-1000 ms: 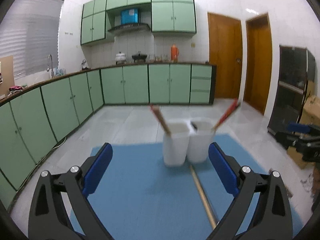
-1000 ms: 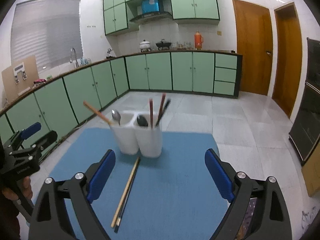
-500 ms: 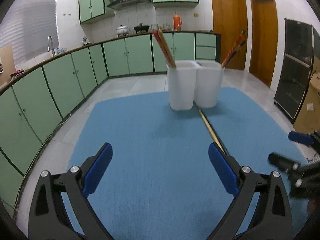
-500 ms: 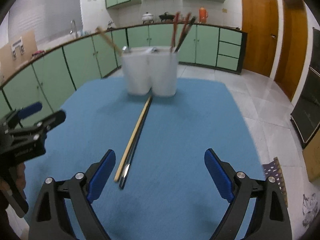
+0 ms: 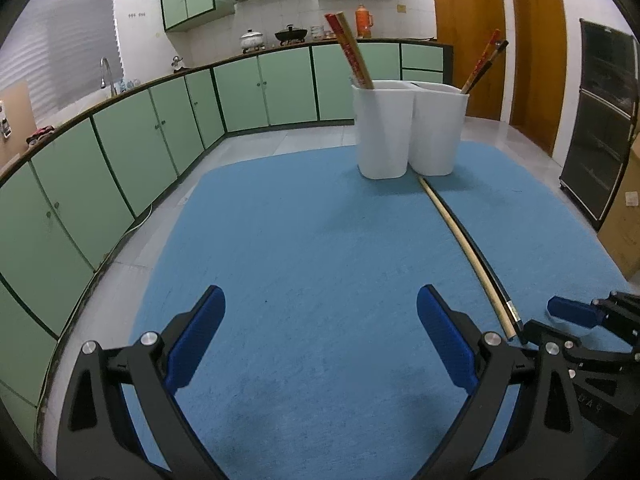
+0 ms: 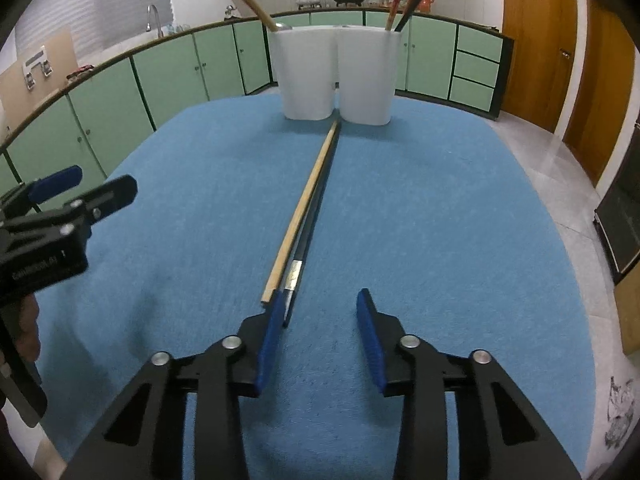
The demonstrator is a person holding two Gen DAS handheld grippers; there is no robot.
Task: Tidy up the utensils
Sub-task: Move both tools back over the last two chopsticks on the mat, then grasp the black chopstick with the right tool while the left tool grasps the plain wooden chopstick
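No readable writing; the left gripper's (image 6: 60, 200) label is blurred. My right gripper (image 6: 320, 312) is closing, nothing pinched; two slim chopsticks (image 6: 308, 208) lie on the felt-like blue mat (image 6: 440, 220) beside its left finger. Left jaws gape.

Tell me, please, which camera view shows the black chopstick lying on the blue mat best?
The right wrist view: the black chopstick runs centrally, silver band clear. The left wrist view shows only a thin dark line behind the wooden chopstick.
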